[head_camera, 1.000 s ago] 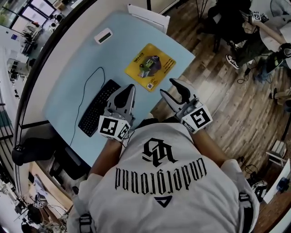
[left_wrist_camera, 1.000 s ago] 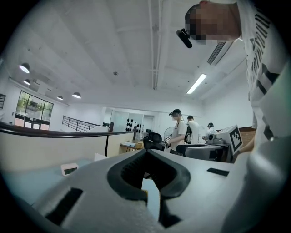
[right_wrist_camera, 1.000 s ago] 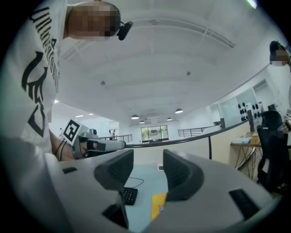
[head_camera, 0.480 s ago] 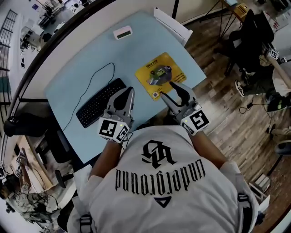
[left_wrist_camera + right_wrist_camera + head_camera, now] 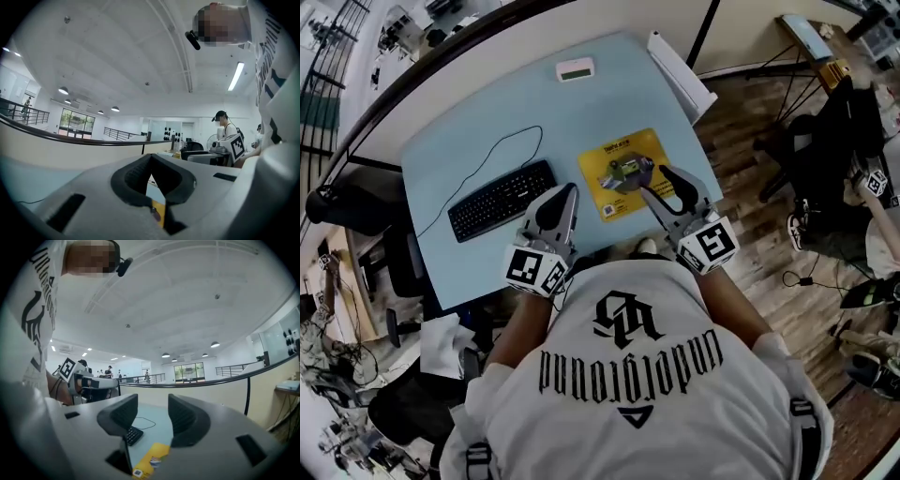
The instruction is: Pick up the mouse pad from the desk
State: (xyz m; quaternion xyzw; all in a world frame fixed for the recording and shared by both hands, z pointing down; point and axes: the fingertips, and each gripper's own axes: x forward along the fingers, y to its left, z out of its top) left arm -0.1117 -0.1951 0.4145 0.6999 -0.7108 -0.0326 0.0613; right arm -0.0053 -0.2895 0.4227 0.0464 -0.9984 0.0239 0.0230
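Mouse pad (image 5: pixel 617 183) lies on the desk (image 5: pixel 487 131); right gripper (image 5: pixel 655 180) spread empty, left gripper (image 5: pixel 570 191) pressed together

keyboard (image 5: pixel 502 200) (black, corded) | small white device (image 5: pixel 576 69), well apart

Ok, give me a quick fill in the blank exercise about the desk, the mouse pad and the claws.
The mouse pad lying flat on the desk is ____ in colour.
In the head view, the black keyboard lies to the ____ of the mouse pad.
The right claw holds nothing and its jaws stand ____.
Missing words: yellow; left; open.
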